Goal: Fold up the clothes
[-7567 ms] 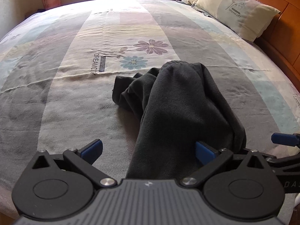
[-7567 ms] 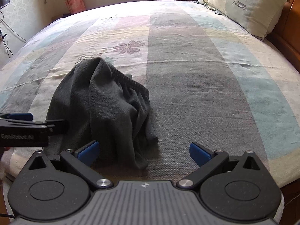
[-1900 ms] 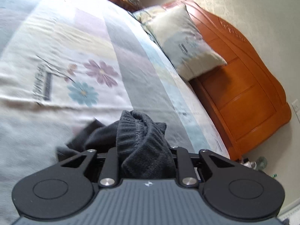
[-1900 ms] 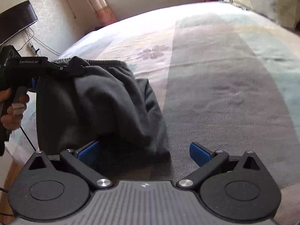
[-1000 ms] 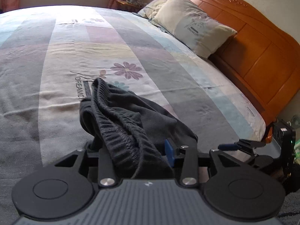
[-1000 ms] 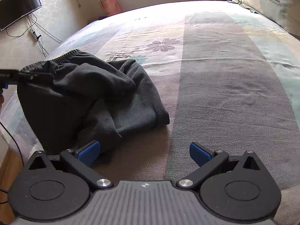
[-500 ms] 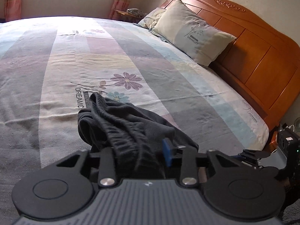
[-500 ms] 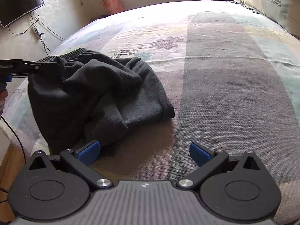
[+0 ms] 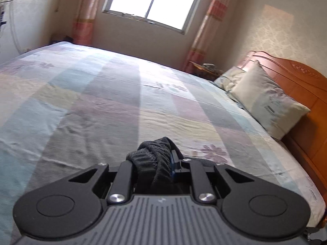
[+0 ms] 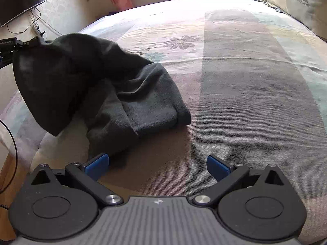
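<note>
Patchwork bedspread (image 10: 255,94); left tool (image 9: 152,163) pinches dark garment (image 10: 98,85), right tool (image 10: 157,166) spread.

Bright window (image 9: 155,2), striped curtains (image 9: 210,26), patchwork bed (image 9: 122,106), wooden headboard (image 9: 302,85), wall-mounted television (image 10: 20,0)

Daylight pours through the overexposed window (image 9: 155,2), washing out the bed (image 10: 245,85) beyond. The left wrist view is softly motion-blurred; fisheye curvature bends both views' edges.

Garment (image 10: 130,102) on the bed (image 10: 255,94) – left of centre; pillow (image 10: 296,2) far right
</note>
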The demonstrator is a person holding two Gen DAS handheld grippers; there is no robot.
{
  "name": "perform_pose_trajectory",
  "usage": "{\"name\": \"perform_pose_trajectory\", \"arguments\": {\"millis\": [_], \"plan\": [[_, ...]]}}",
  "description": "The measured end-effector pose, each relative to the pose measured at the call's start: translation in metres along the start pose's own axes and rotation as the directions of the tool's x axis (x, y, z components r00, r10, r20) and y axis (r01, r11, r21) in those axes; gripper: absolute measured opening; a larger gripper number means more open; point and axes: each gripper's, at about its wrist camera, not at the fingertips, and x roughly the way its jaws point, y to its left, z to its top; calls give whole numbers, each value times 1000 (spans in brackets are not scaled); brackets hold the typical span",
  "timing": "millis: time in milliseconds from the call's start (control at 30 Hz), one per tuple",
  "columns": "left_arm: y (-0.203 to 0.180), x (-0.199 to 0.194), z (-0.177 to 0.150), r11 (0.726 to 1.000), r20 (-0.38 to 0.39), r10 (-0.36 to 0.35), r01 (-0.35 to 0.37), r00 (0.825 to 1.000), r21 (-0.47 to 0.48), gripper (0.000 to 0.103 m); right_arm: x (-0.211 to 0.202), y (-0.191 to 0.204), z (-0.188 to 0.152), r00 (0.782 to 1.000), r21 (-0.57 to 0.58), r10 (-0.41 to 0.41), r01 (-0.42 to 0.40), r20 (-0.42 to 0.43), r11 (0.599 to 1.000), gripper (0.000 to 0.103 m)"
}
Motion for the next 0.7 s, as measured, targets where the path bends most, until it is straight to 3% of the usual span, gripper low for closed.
{"name": "perform_pose_trajectory", "arguments": {"millis": [133,267,433,600,700], "plan": [[43,7,-8,991,-40,111,-114,993,-72,14,7,1,3,1000,-4,0,0,-18,1000,103],[82,18,-21,972,-121,189,-203,974,-118,15,21,-1,2,998,7,-2,3,-57,1000,103],[109,24,-30,958,-147,220,-241,965,-154,15,32,4,-2,997,-47,-37,33,-73,998,103],[125,20,-12,933,-91,279,-292,956,-212,14,34,4,0,995,-58,-54,50,-78,997,103],[142,30,-2,925,-111,248,-269,962,-266,18,36,6,1,994,-74,-71,65,-77,995,103]]}}
